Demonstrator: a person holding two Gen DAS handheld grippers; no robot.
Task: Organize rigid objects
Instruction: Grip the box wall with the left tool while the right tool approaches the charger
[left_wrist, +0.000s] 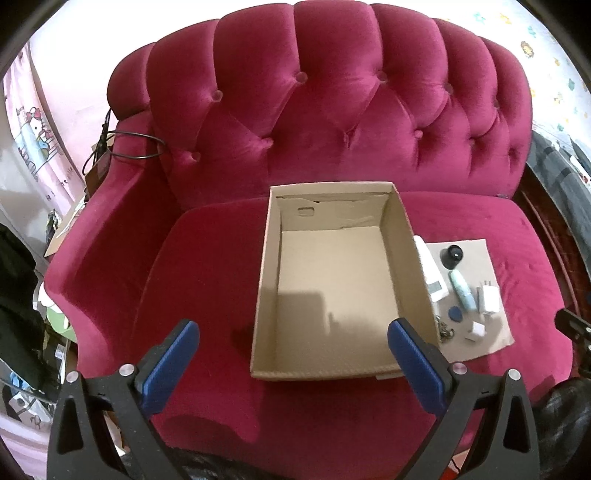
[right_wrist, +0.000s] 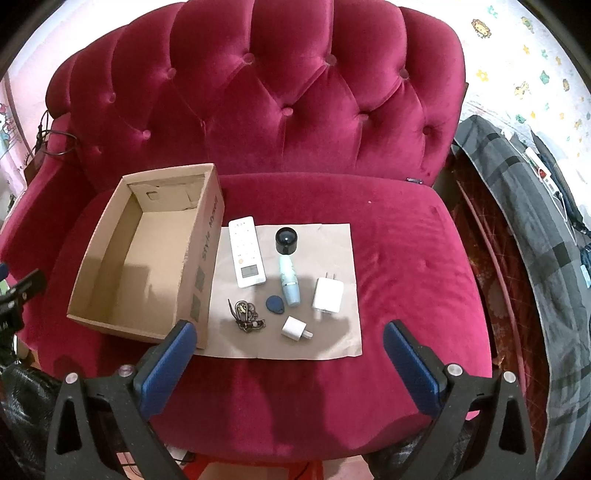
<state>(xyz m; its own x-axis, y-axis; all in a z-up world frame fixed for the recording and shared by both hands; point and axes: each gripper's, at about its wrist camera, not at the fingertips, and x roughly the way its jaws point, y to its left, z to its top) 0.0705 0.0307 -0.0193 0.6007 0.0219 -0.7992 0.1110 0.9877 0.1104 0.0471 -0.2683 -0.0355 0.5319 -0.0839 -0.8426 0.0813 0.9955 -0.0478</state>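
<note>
An empty cardboard box (left_wrist: 400, 236) (right_wrist: 212, 236) stands on the crimson sofa seat. Right of it lies a paper sheet (right_wrist: 332, 332) (left_wrist: 480, 343) carrying a white remote (right_wrist: 246, 251) (left_wrist: 432, 277), a black round cap (right_wrist: 286, 240) (left_wrist: 453, 254), a pale blue tube (right_wrist: 289, 282) (left_wrist: 461, 290), a large white charger (right_wrist: 328, 293) (left_wrist: 488, 297), a small white plug (right_wrist: 295, 326) (left_wrist: 477, 330), a blue key tag (right_wrist: 275, 305) (left_wrist: 455, 314) and a bunch of keys (right_wrist: 245, 314) (left_wrist: 445, 330). My left gripper (left_wrist: 293, 336) hangs open before the box. My right gripper (right_wrist: 290, 338) hangs open just in front of the sheet.
The tufted sofa back (left_wrist: 332, 110) rises behind the box. A black cable (left_wrist: 129, 147) loops over the left armrest. A grey checked blanket (right_wrist: 535, 240) lies to the right of the sofa. Bare seat cushion (right_wrist: 417, 258) lies right of the sheet.
</note>
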